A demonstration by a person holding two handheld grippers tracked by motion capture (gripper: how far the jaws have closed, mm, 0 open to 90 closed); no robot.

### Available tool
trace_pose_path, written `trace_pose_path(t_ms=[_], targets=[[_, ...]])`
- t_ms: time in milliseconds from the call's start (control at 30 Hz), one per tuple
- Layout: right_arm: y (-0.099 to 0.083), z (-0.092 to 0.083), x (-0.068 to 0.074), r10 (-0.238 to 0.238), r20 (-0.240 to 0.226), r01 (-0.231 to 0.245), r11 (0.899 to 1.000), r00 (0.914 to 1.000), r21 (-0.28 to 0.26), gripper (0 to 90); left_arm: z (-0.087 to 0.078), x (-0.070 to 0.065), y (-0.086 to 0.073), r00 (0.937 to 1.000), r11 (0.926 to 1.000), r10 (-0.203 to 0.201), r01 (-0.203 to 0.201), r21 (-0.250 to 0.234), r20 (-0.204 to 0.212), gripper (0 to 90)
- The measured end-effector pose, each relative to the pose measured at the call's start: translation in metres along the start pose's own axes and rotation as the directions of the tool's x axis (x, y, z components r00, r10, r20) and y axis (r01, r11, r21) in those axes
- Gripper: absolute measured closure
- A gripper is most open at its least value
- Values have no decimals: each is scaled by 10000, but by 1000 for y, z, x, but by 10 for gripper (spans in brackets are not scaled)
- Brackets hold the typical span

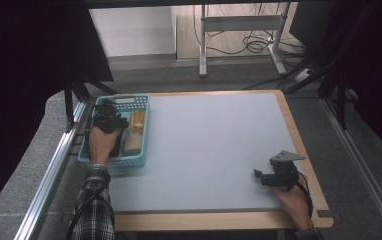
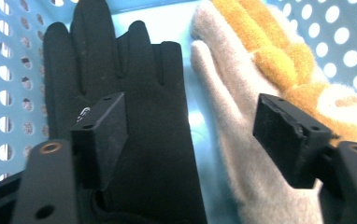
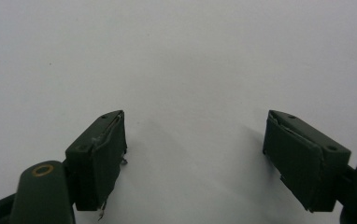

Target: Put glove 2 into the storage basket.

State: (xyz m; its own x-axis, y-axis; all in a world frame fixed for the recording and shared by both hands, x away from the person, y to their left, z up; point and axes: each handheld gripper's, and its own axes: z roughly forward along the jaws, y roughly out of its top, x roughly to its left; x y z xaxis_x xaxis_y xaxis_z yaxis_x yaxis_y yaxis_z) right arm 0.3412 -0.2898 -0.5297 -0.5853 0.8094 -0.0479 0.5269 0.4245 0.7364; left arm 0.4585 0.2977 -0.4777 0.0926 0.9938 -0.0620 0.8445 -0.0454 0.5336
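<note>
Left tool (image 2: pixel 190 135) open above black glove (image 2: pixel 120 93), inside blue basket (image 2: pixel 8 70).

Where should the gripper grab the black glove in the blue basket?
Probably the cuff end of the black glove, coming straight down from above. It lies flat in the blue basket beside the beige and yellow glove, and the cuff sits nearest the open left gripper.

A: What colours sit under the left gripper (image 2: pixel 190 135)?
B: A black glove (image 2: pixel 120 93) beside a beige glove (image 2: pixel 232 116) with mustard-yellow patches, both in a light blue basket (image 2: pixel 8 70) dotted with round holes.
A: And by the right gripper (image 3: pixel 195 154)?
B: Black jaws over a pale grey table (image 3: pixel 176 56)
</note>
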Motion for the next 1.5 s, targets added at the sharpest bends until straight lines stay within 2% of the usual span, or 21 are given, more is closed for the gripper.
trace_pose_path(t_ms=[300, 433, 767, 933, 1067, 1233, 1500], targets=[[0, 0, 0, -5, 8, 5, 10000, 10000, -1, 208, -13, 9, -7, 9985, 9987, -24, 52, -499, 556, 147], [0, 0, 0, -6, 9, 6, 10000, 10000, 0, 208, -17, 8, -9, 9981, 9977, 46, -4, -677, 616, 115], [0, 0, 0, -13, 15, 13, 10000, 10000, -5, 207, -27, 7, -15, 9941, 9943, 333, -224, -1046, 1035, 76], [0, 0, 0, -16, 18, 16, 10000, 10000, -4, 206, -30, 5, -20, 9908, 9929, 622, -492, -1078, 1201, 58], [0, 0, 0, -15, 24, 15, 10000, 10000, -3, 205, -32, 5, -24, 9888, 9914, 675, -515, -1205, 1330, 48], [0, 0, 0, -6, 27, 6, 10000, 10000, -1, 204, -38, 3, -28, 9859, 9878, 756, -536, -1460, 1493, 40], [0, 0, 0, -11, 30, 11, 10000, 10000, 0, 203, -46, 0, -34, 9809, 9808, 1126, -841, -1757, 1588, 21]])
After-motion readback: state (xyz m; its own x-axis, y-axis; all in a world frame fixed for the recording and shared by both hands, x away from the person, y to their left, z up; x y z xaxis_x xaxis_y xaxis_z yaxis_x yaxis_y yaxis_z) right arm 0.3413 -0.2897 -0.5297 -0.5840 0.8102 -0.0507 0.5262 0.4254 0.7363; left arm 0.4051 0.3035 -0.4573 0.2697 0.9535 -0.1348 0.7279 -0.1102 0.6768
